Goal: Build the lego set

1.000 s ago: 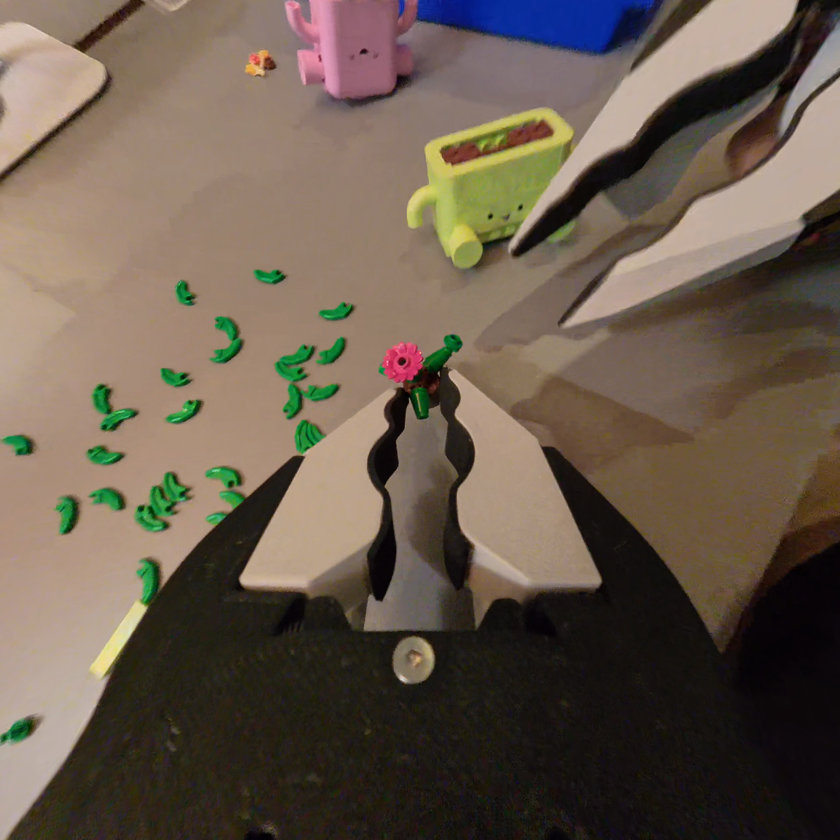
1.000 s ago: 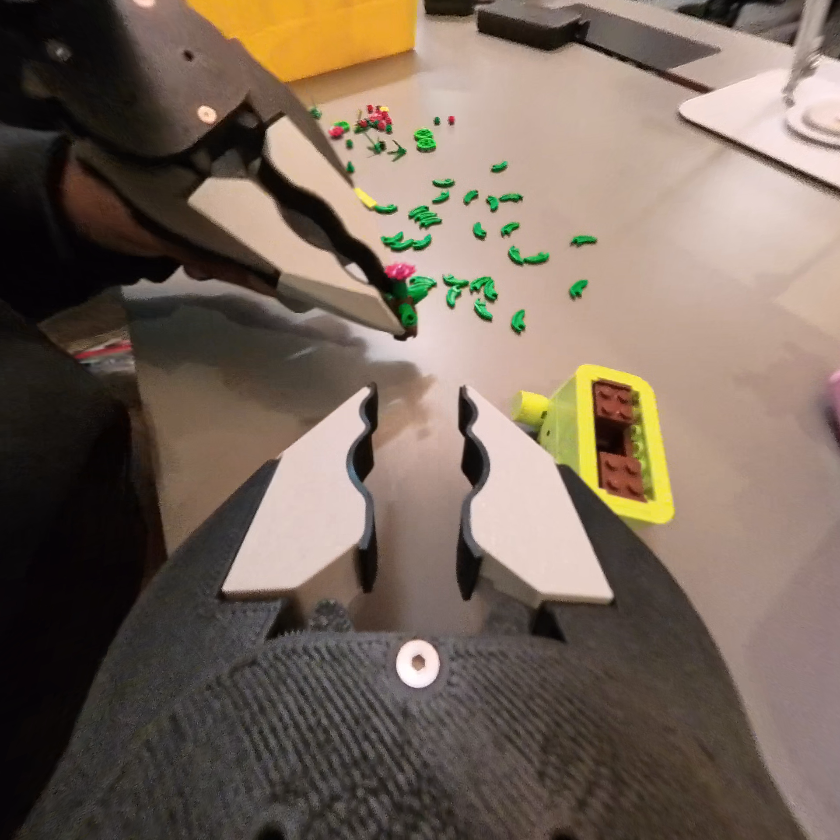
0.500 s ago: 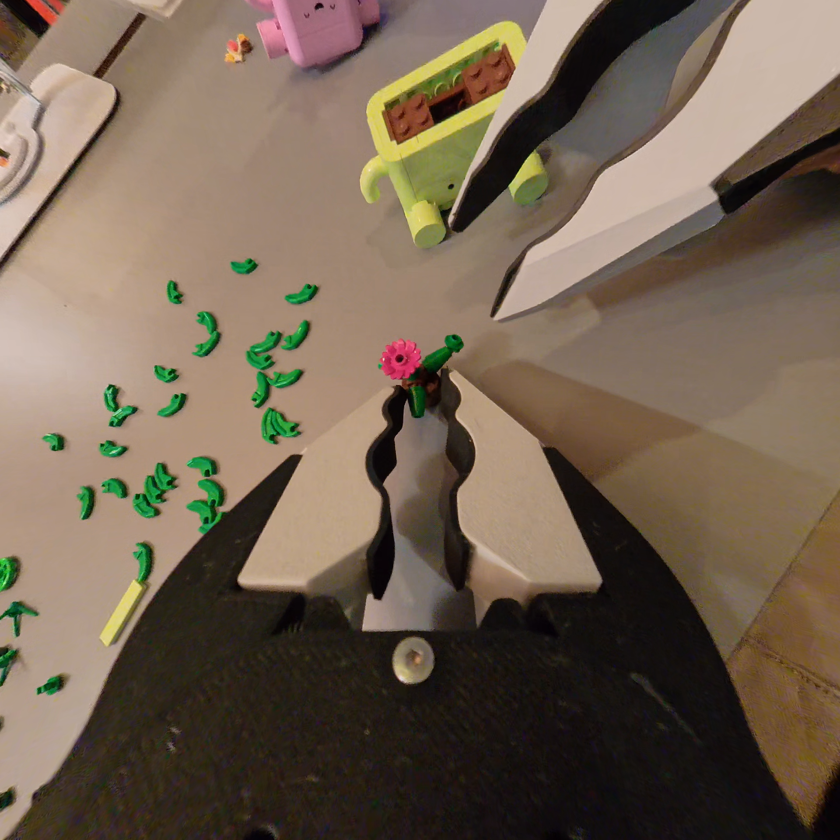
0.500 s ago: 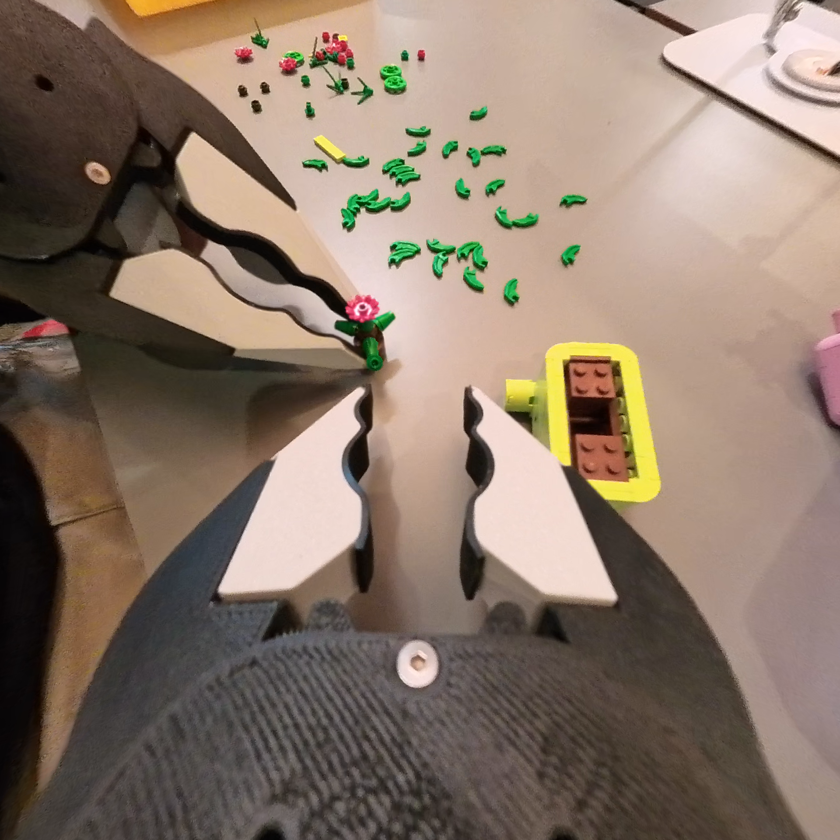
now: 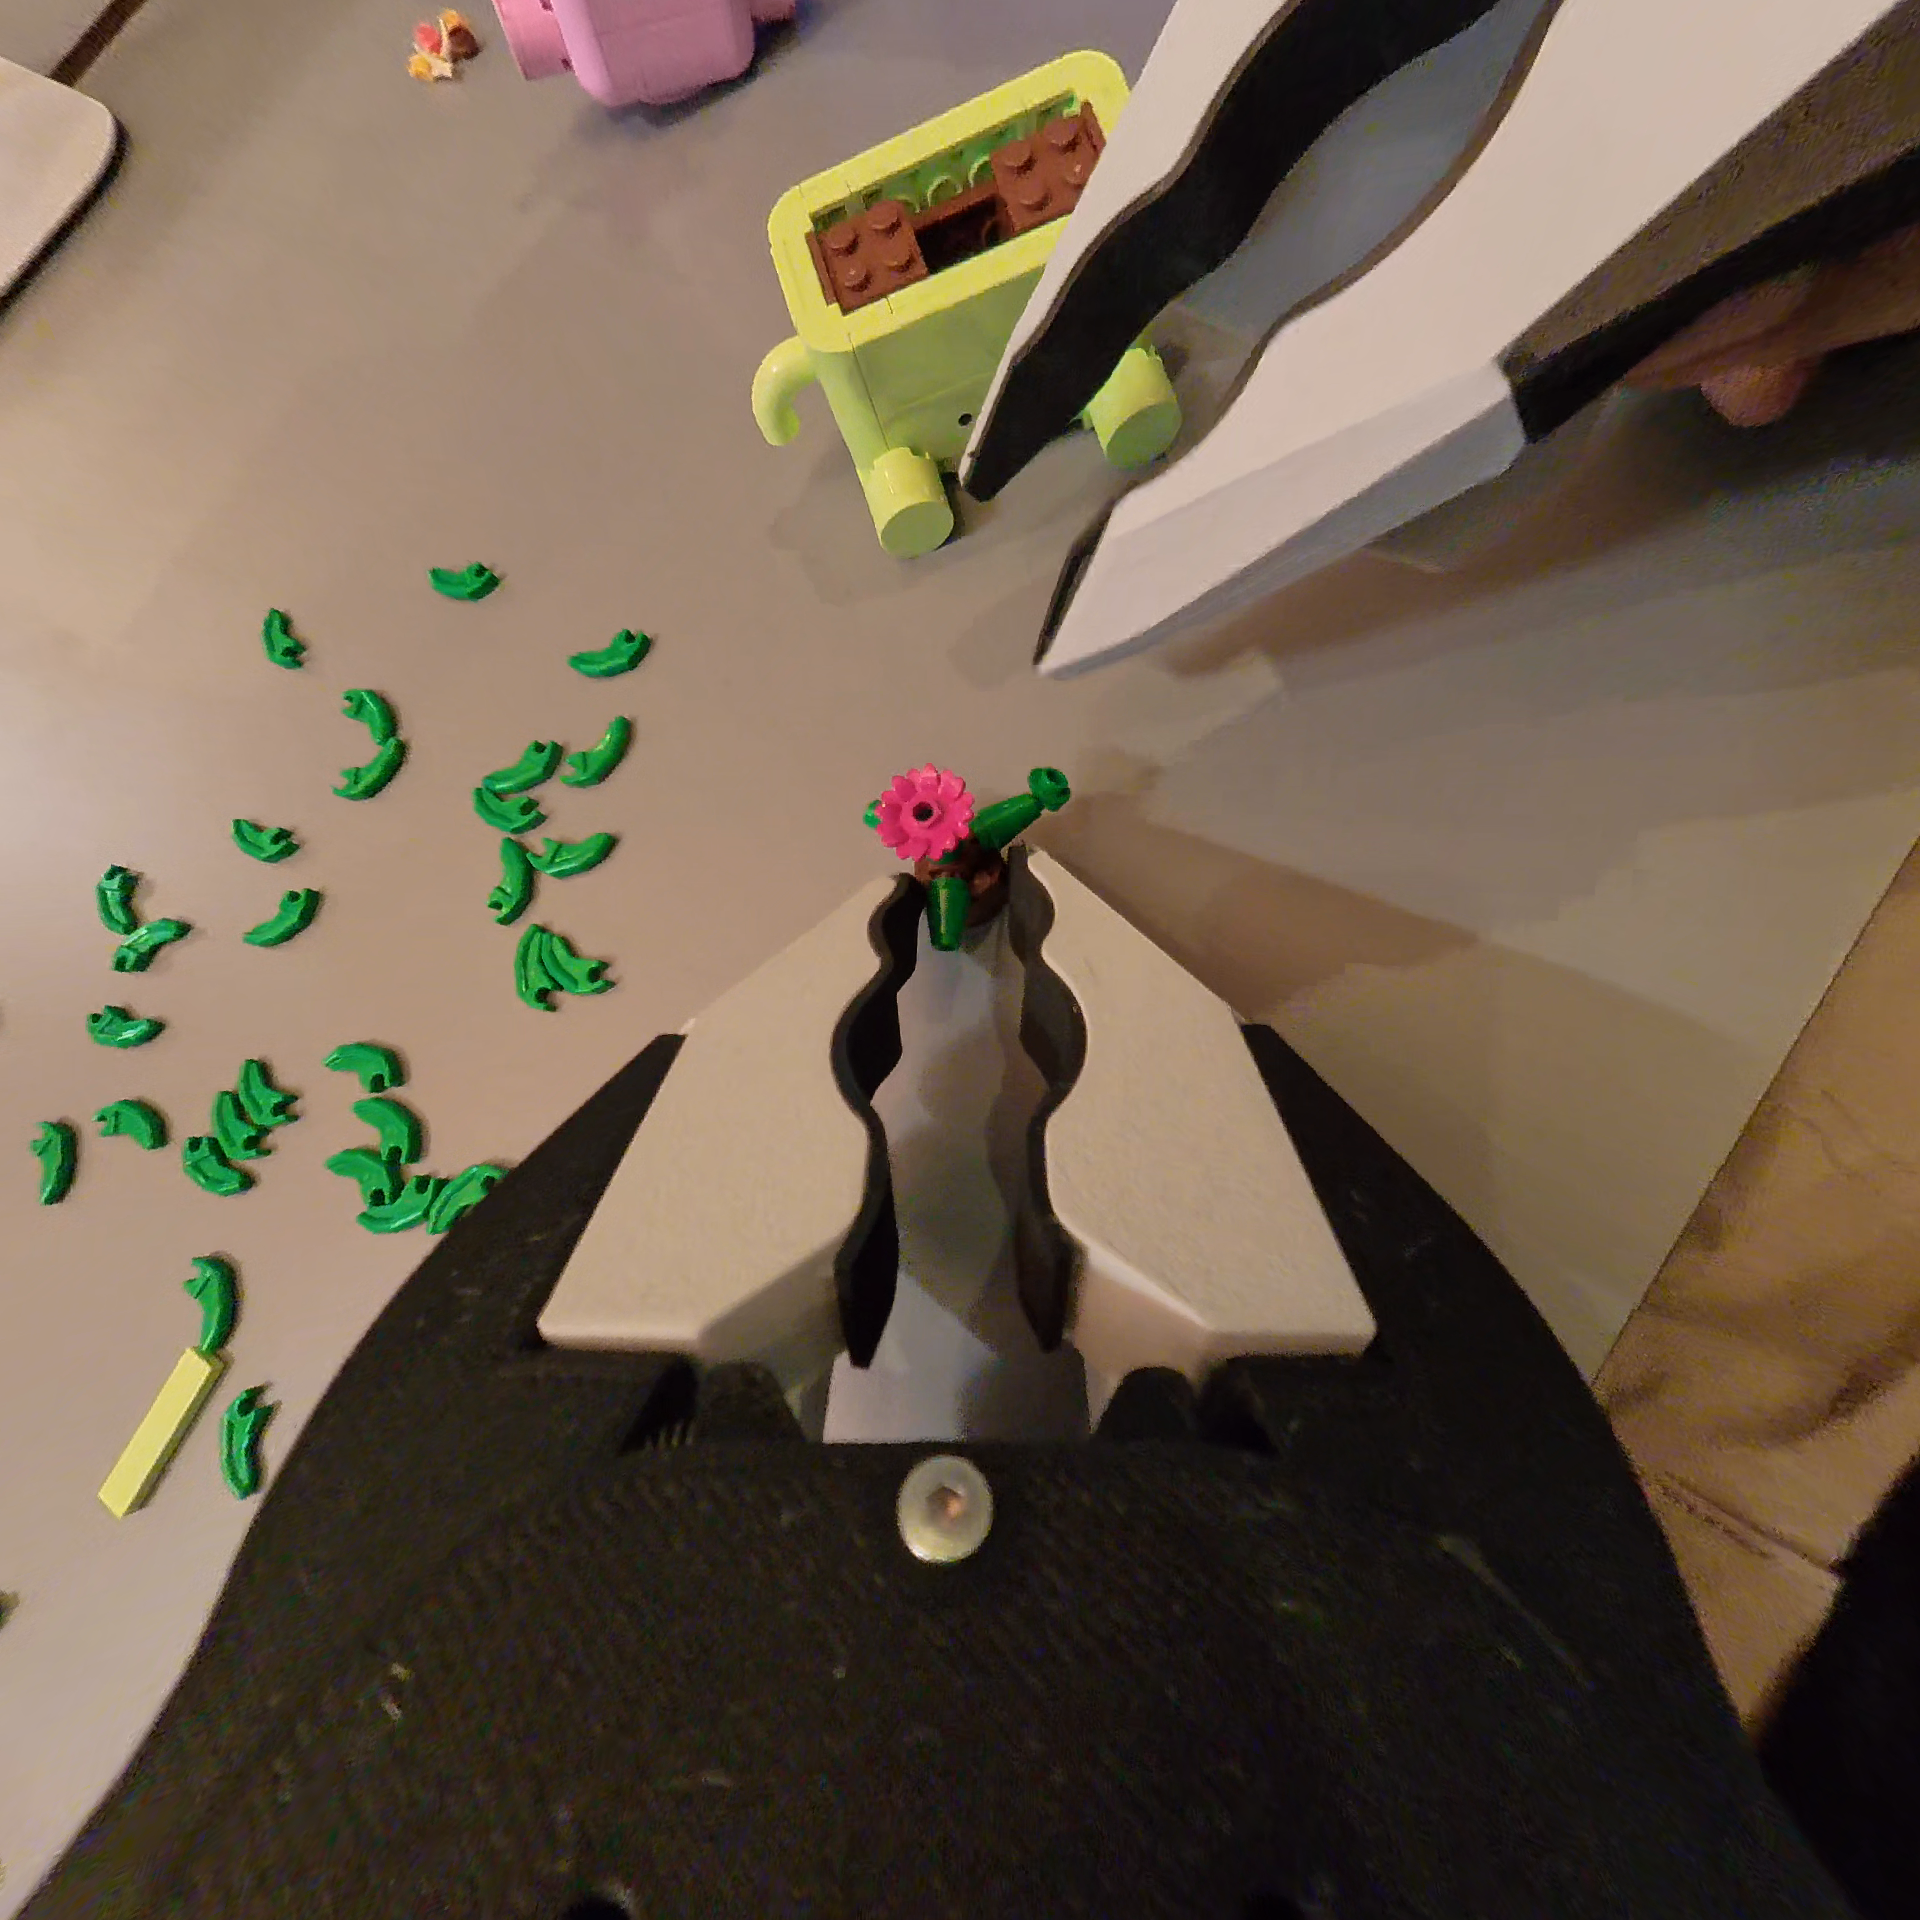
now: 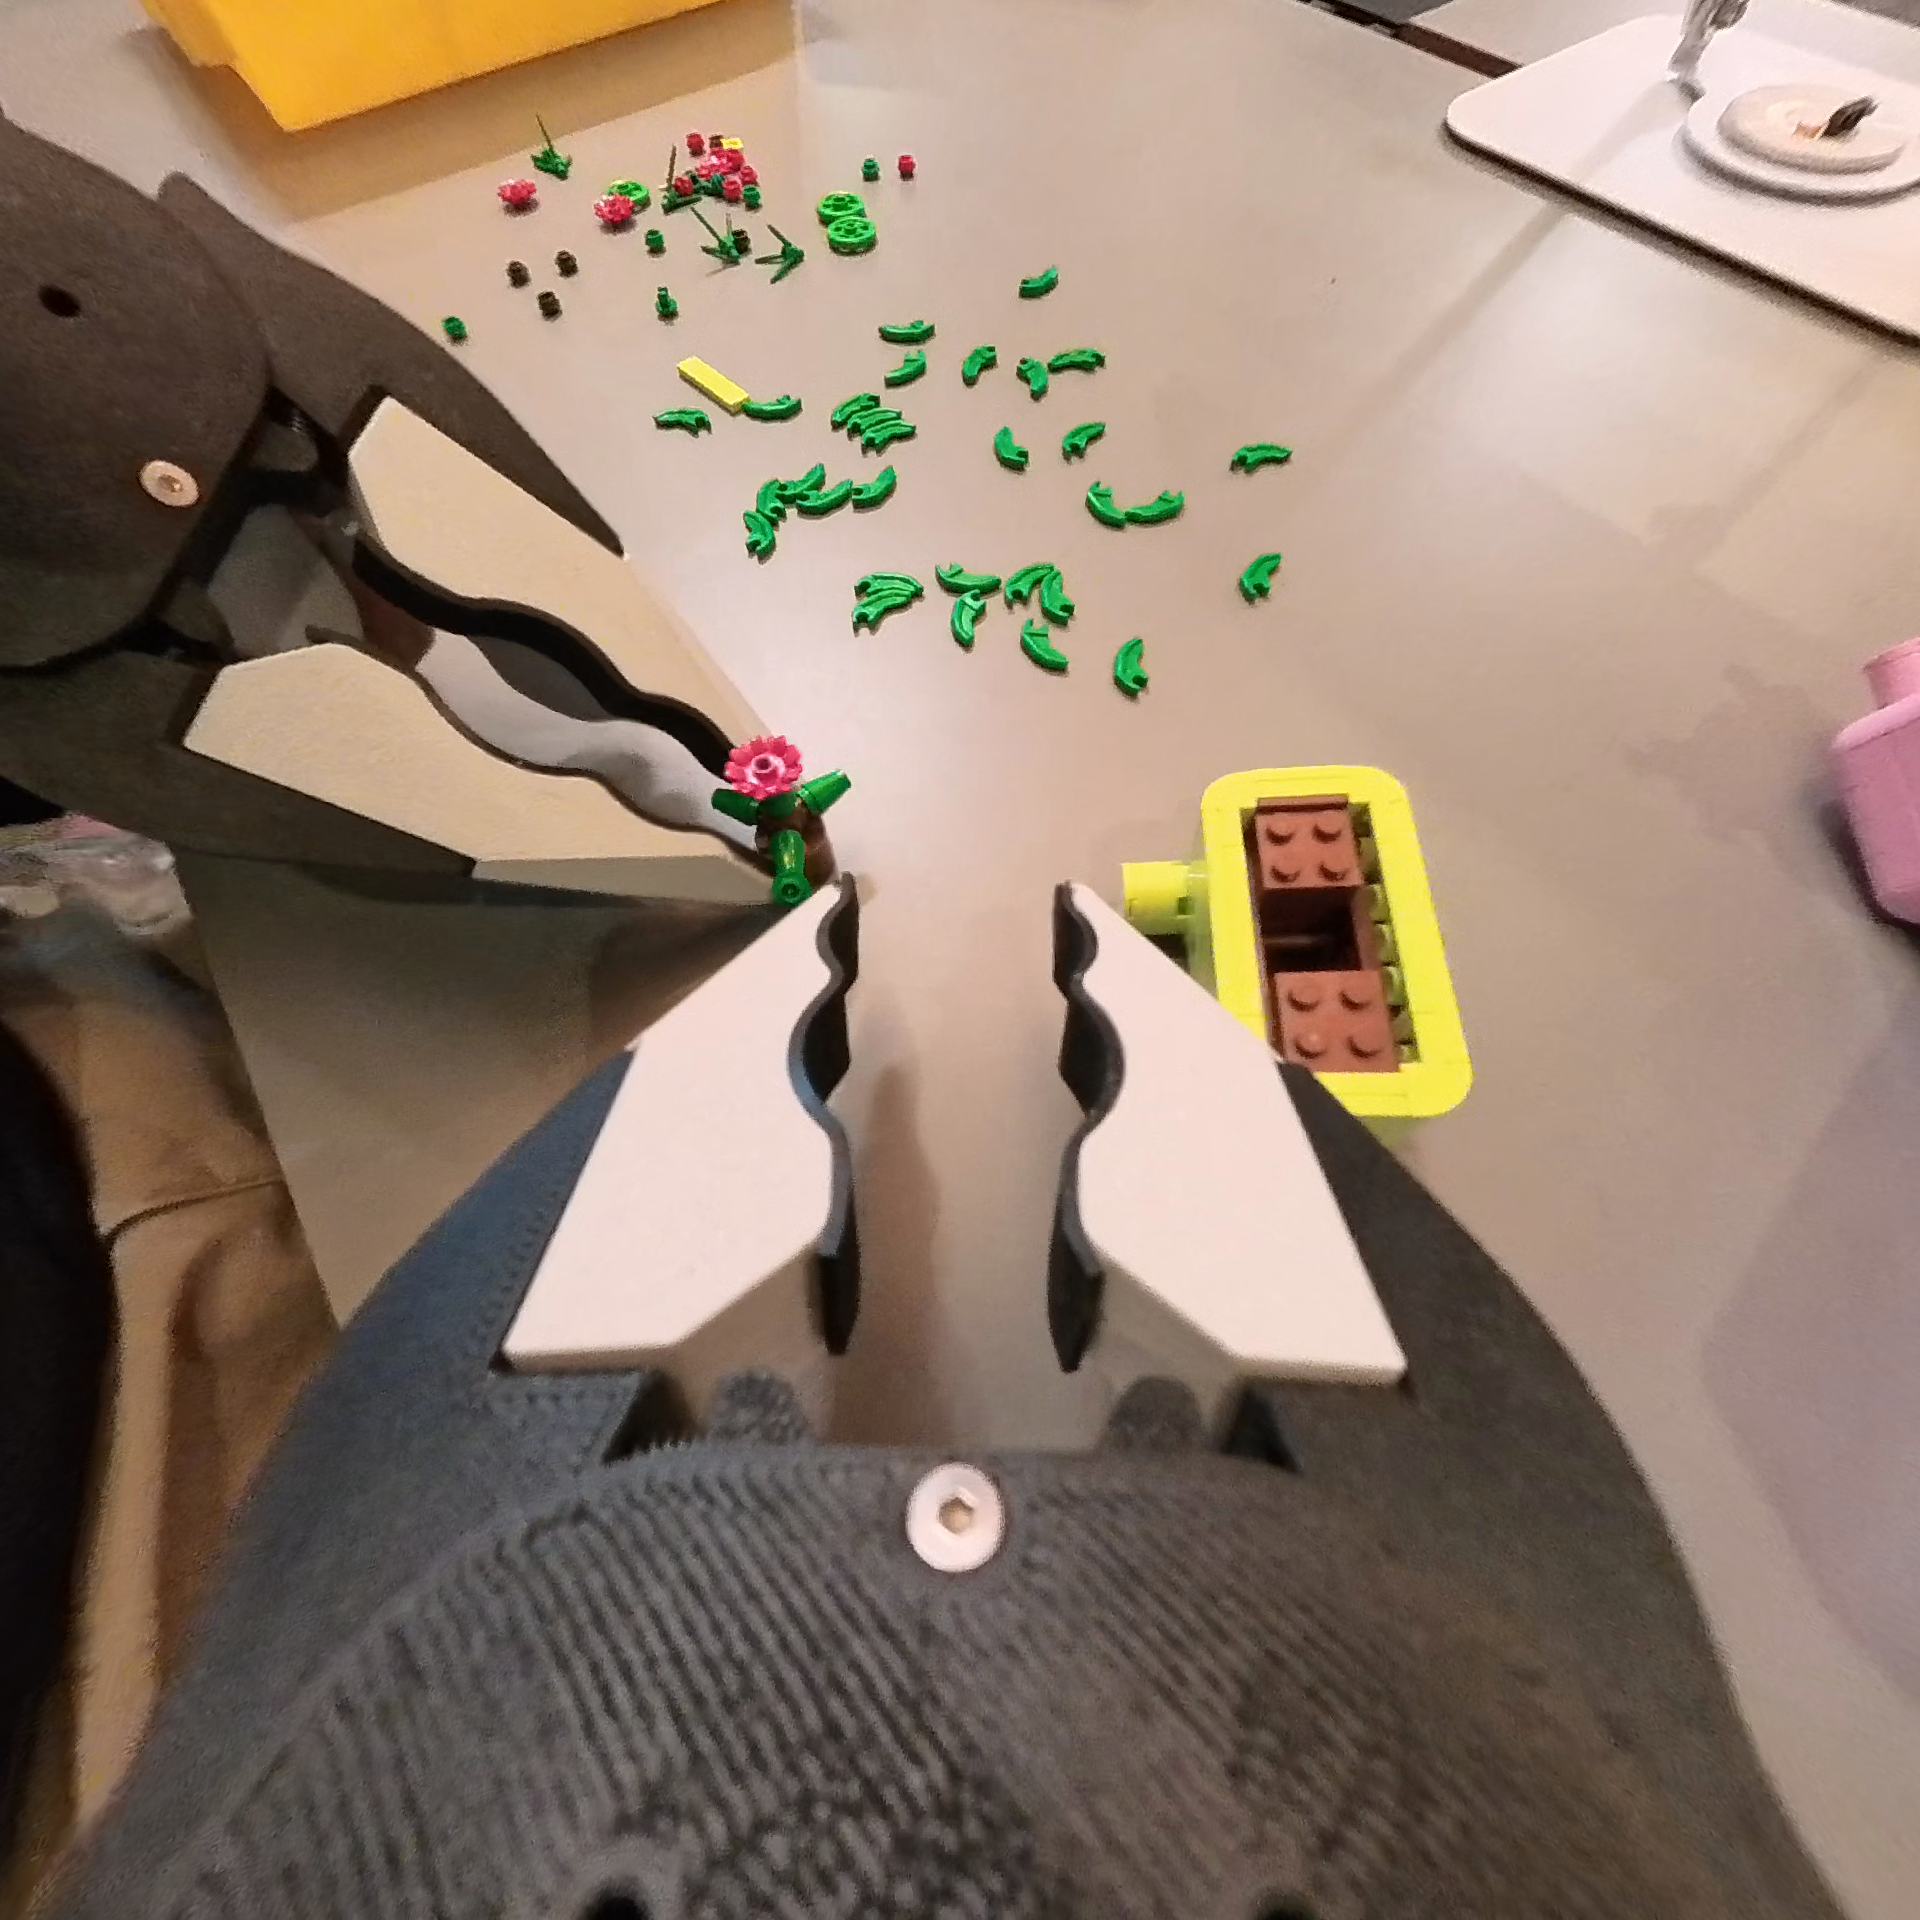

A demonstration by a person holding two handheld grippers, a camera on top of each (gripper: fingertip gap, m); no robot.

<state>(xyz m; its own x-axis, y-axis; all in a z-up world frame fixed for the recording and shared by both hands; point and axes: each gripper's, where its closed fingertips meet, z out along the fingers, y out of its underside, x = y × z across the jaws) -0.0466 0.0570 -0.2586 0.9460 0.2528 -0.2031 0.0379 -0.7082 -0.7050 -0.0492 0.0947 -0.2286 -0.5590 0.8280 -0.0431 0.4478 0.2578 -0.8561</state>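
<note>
Lime planter [image 6: 1340, 1086] nearer, brown bricks [image 6: 1309, 847] inside

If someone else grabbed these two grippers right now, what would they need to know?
Left gripper: shut on the flower sprig, a pink bloom with green leaves on a brown base, held above the table.
Right gripper: open, empty, tips close beside the sprig.
Lime pot: stands on the table, right of the right gripper; two brown bricks at the top, a gap between them.
Loose green leaves and small flower bits lie scattered farther off.
Done: sprig assembled, pot body built.
Left: probably plant the sprig in the pot, then add leaves.
</note>
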